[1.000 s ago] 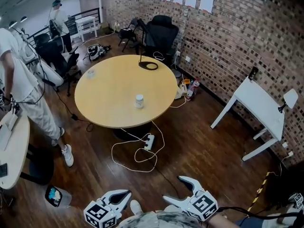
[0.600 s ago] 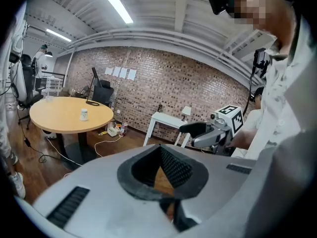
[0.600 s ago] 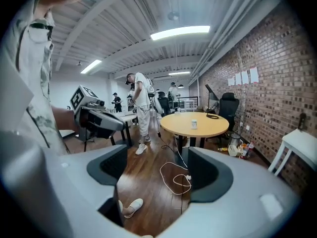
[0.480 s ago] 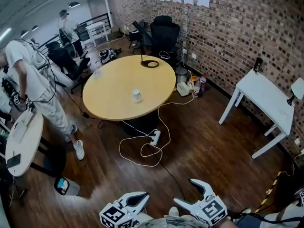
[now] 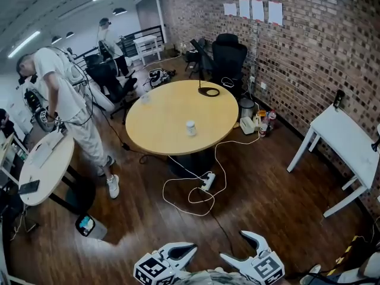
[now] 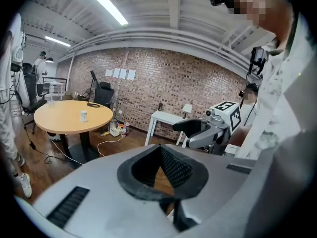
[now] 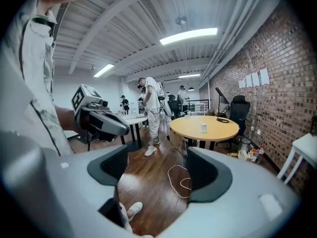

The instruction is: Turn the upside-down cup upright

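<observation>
While the person's right gripper (image 7: 158, 168) is holding its 2 grey jaws wide apart, these having just been closing a little with only floor showing between them, the left gripper (image 6: 159, 151) is showing its 2 black-padded jaws meeting at the tips, with nothing caught in them. Both are hanging low at the bottom edge of the head view, above the dark brown wooden plank floor (image 5: 267, 206). Beyond them a looped white cable (image 5: 178, 198) is lying on the boards, running to a white power strip (image 5: 208, 181). Further off, the small white cup (image 5: 190, 127) is standing near the middle of the round yellow wooden table (image 5: 157, 120), well apart from both grippers and too small to tell which end is up. At the table's far edge a black ring-shaped base (image 5: 208, 91) with a thin stalk is sitting. To the left a person in white clothes (image 5: 65, 100) is bending beside a smaller round pale table (image 5: 44, 171), and to the right a white rectangular table (image 5: 347, 141) is standing against the red brick wall (image 5: 297, 40).
</observation>
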A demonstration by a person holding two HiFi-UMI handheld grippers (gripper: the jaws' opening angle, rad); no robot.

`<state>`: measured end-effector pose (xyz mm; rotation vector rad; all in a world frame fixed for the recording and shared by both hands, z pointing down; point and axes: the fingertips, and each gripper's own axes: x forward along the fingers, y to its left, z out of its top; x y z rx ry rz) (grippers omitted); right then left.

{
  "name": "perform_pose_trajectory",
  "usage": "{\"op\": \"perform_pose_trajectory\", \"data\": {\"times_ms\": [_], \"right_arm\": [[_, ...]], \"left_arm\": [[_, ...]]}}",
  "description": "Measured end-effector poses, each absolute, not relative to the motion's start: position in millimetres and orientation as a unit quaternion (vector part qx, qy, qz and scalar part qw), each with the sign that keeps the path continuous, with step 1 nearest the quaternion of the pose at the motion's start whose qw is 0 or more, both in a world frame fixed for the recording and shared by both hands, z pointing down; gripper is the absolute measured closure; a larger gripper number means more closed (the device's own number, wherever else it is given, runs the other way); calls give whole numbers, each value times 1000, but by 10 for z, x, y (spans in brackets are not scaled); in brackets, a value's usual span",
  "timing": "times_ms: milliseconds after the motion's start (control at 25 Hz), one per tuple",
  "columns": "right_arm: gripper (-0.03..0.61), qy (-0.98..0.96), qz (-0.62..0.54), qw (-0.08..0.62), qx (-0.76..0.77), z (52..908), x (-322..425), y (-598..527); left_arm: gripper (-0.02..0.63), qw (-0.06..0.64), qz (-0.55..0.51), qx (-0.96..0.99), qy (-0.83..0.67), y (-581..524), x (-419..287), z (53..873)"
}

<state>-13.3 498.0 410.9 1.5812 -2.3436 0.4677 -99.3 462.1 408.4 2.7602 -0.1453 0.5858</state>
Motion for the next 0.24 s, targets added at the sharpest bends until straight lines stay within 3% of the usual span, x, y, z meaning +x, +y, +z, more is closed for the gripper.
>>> {"op": "perform_pose_trajectory", "data": {"times_ms": [240], "right_arm": [[207, -825, 151, 144, 524, 4167, -139, 4873]], "left_arm": [[607, 159, 196, 965, -74, 4574, -1029, 4021]]}}
